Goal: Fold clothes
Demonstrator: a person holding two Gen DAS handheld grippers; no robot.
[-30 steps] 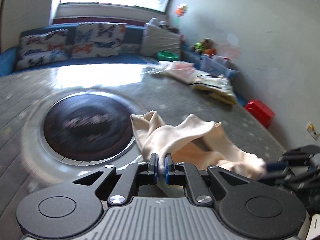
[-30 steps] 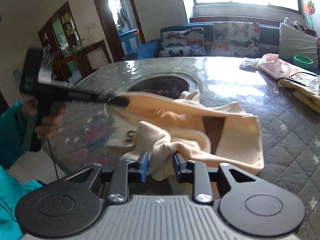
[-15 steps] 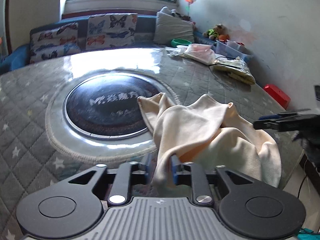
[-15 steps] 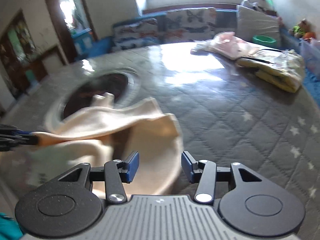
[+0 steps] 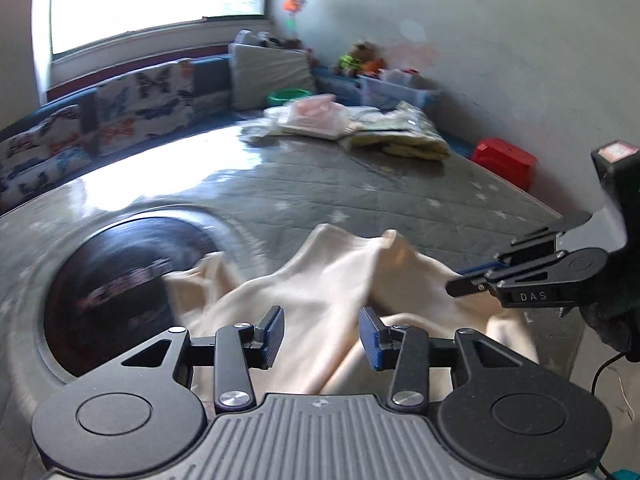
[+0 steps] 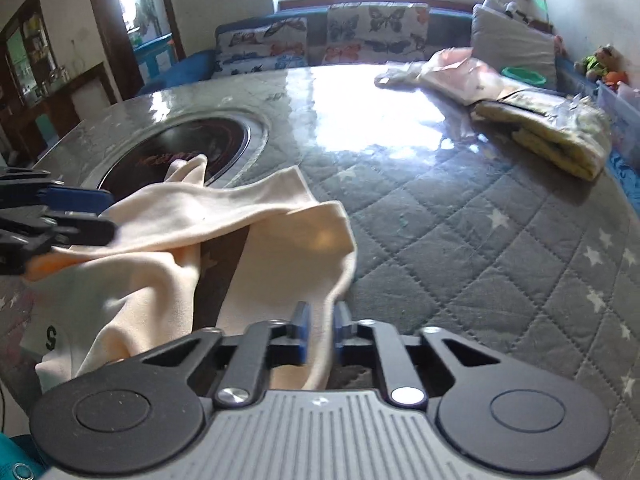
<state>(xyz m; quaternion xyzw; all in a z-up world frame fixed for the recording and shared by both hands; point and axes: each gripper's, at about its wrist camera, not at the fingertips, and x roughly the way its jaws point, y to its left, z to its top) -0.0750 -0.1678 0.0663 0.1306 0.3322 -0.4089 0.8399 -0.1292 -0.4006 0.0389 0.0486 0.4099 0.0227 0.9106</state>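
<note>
Lying rumpled at the near edge of the quilted surface [image 6: 460, 240], the cream garment [image 6: 168, 240] partly covers the dark round inset [image 6: 176, 148]. Right claw [image 6: 319, 330] pinches its hem; left claw [image 5: 322, 338] gapes wide above it. Bagged clothes [image 6: 552, 132] sit well apart at the far side, quilt bare between.

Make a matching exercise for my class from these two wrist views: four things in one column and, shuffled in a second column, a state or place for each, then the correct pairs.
Column 1
1. left gripper
2. right gripper
3. cream garment
4. yellow folded bundle

Column 2
A. lying crumpled at the near edge of the quilted table
B. lying at the far right of the table
C. jaws apart, nothing between them
D. jaws closed on cloth

Pairs: 1-C, 2-D, 3-A, 4-B
</note>
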